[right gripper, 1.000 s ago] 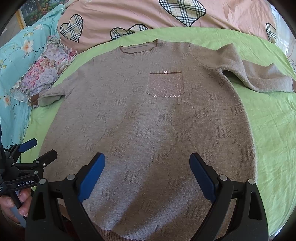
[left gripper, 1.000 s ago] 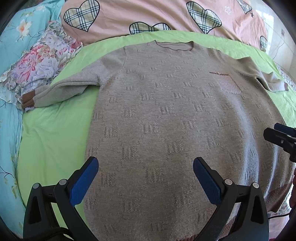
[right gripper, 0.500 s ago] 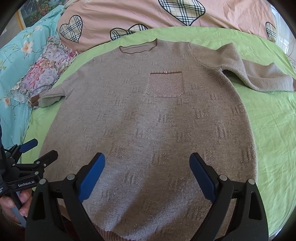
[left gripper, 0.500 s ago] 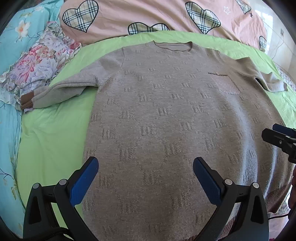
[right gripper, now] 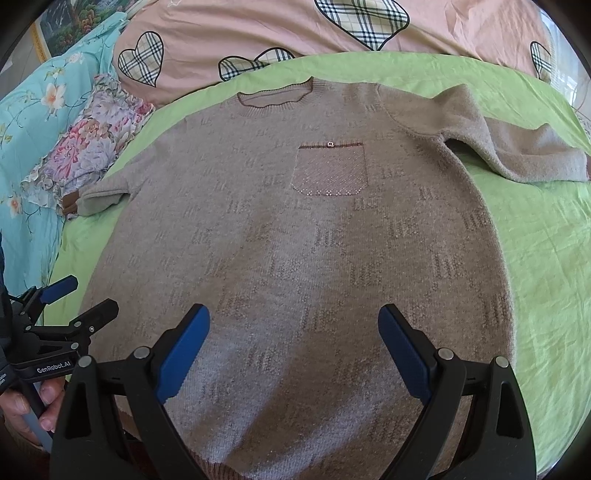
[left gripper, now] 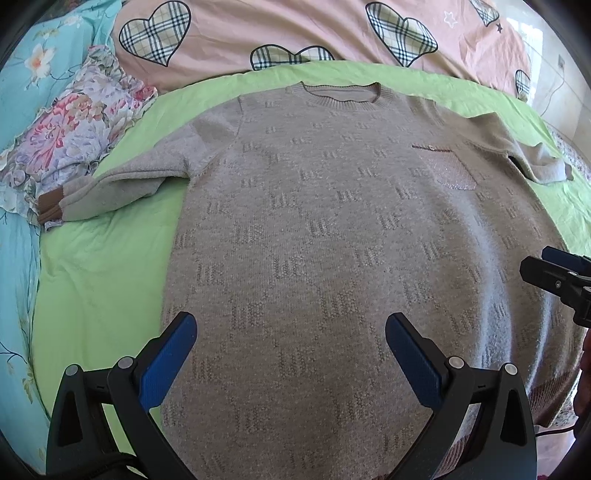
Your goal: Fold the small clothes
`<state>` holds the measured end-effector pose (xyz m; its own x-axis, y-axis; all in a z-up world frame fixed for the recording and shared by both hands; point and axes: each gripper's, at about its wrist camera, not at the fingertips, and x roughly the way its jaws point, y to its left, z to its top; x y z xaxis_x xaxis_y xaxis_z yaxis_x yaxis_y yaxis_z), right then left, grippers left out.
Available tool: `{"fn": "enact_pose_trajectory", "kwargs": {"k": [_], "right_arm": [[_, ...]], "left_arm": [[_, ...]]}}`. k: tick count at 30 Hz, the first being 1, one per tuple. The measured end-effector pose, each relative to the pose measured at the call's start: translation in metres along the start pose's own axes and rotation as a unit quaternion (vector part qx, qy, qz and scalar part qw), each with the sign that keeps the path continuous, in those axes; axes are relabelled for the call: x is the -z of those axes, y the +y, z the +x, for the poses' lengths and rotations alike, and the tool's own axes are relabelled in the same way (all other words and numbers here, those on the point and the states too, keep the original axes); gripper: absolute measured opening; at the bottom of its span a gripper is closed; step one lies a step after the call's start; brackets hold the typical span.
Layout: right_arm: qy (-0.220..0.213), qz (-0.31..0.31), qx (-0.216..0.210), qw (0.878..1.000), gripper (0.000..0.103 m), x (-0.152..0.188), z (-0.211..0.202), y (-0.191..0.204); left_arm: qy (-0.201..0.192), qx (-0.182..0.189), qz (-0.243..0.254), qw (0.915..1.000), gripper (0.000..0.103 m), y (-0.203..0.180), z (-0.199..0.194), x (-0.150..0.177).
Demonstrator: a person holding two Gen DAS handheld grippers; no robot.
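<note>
Spread flat and face up on a green sheet (left gripper: 99,280): a taupe knit sweater (left gripper: 332,240), hem nearest the tools, round neckline (left gripper: 341,94) farthest ahead. Hovered over its lower body, clear of the knit: the left gripper (left gripper: 291,354), blue-padded fingers (left gripper: 168,356) wide apart, nothing held between them. Directly ahead of that gripper, the patterned front panel; ahead and to its left, one sleeve angled outward, brown cuff (left gripper: 50,208) touching a floral cloth (left gripper: 70,147); ahead and to its right, the chest pocket (left gripper: 448,171). Poised likewise above the hem area beside it: the right gripper (right gripper: 294,350), fingers (right gripper: 404,356) equally spread, empty. Straight ahead of this one, the buttoned pocket (right gripper: 330,170); ahead and to its right, the other sleeve (right gripper: 517,155) bent across the sheet (right gripper: 546,258). Glimpsed at the left edge of the right wrist view, the left tool (right gripper: 70,302) gripped by a bare hand (right gripper: 26,402). Seen at the right edge of the left wrist view, part of the right tool (left gripper: 557,280), over the sweater's side. Beyond the neckline, a pink quilt with plaid hearts (left gripper: 295,33); far to the left, turquoise flowered bedding (left gripper: 22,62).
</note>
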<state>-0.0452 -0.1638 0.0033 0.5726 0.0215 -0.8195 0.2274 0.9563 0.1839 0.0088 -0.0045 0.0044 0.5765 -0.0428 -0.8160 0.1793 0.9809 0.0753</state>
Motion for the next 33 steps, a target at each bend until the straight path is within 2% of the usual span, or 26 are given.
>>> {"fn": "enact_pose_trajectory", "kwargs": {"k": [6, 14, 20, 23, 27, 29, 33], "right_arm": [[-0.005, 0.016, -0.009, 1.0, 0.093, -0.004, -0.003, -0.007], [-0.018, 0.046, -0.002, 0.999, 0.093, -0.012, -0.01, -0.034], [-0.02, 0.09, 0.021, 0.995, 0.093, -0.018, -0.017, -0.078], [-0.037, 0.121, 0.03, 0.992, 0.093, -0.018, -0.025, -0.11], [-0.054, 0.194, 0.025, 0.979, 0.093, -0.018, -0.037, -0.166], [-0.068, 0.234, 0.033, 0.969, 0.091, -0.022, -0.046, -0.2], [-0.109, 0.302, 0.061, 0.945, 0.065, -0.036, -0.068, -0.271]], "left_arm": [[-0.007, -0.003, 0.001, 1.0, 0.102, -0.001, 0.001, -0.005], [-0.006, 0.0, 0.0, 1.0, 0.102, -0.001, 0.008, -0.018], [-0.014, 0.001, 0.001, 0.9999, 0.102, -0.002, 0.012, -0.034], [-0.021, -0.003, 0.004, 0.9998, 0.102, -0.004, 0.014, -0.042], [-0.021, -0.004, 0.007, 0.9998, 0.102, -0.011, 0.019, -0.055], [-0.02, -0.001, 0.01, 0.9998, 0.102, -0.014, 0.021, -0.059], [-0.017, -0.002, 0.023, 0.9996, 0.102, -0.026, 0.027, -0.064]]}}
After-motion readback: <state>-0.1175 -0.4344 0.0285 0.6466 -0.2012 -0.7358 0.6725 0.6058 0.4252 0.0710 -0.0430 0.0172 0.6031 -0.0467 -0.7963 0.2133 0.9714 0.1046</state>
